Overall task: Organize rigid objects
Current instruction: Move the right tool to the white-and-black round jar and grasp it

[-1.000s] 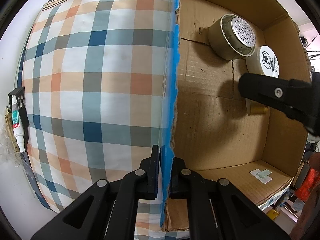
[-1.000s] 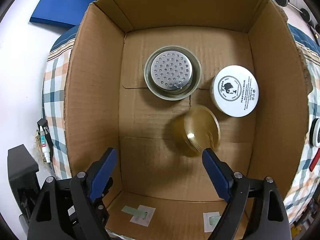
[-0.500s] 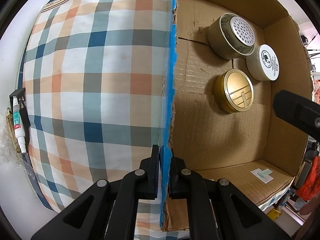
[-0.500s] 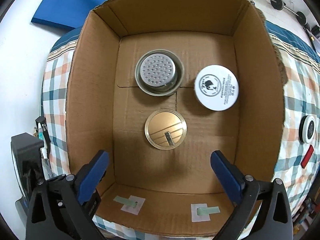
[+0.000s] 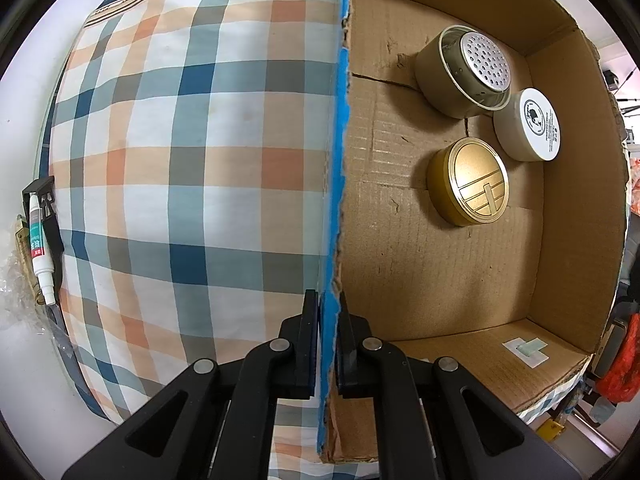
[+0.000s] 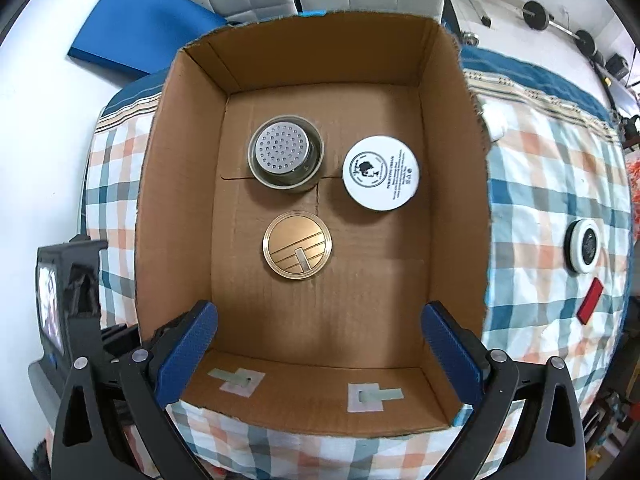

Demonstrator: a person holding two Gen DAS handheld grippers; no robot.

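Now sits flat in box: gold tin. Right tool wide open, empty, lifted away; left tool pinching box wall. Next: white jar outside.

free: cardboard box near floor half | blocked: gold tin, strainer cup, white jar
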